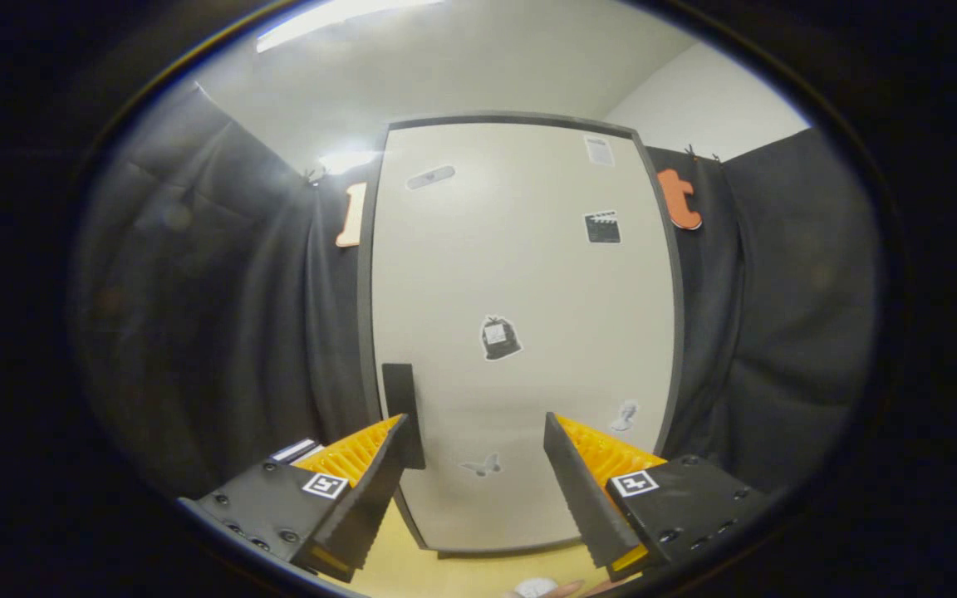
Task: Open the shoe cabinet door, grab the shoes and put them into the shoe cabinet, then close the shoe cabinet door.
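Note:
The shoe cabinet [520,274] stands straight ahead, a tall white door in a dark frame, shut flush. Several small stickers dot the door. A dark vertical handle [402,407] sits near the door's lower left edge, just beyond my left fingertip and partly hidden by it. My gripper [474,432] is open, its fingers spread wide in front of the door's lower part with nothing between them. A small pale piece of something [537,588] lies on the yellowish floor [412,573] below the fingers; I cannot tell whether it is a shoe.
Black cloth walls [221,332] hang on both sides of the cabinet. A white ceiling with a bright strip light [337,21] is above. The yellowish floor runs from the cabinet's base toward me.

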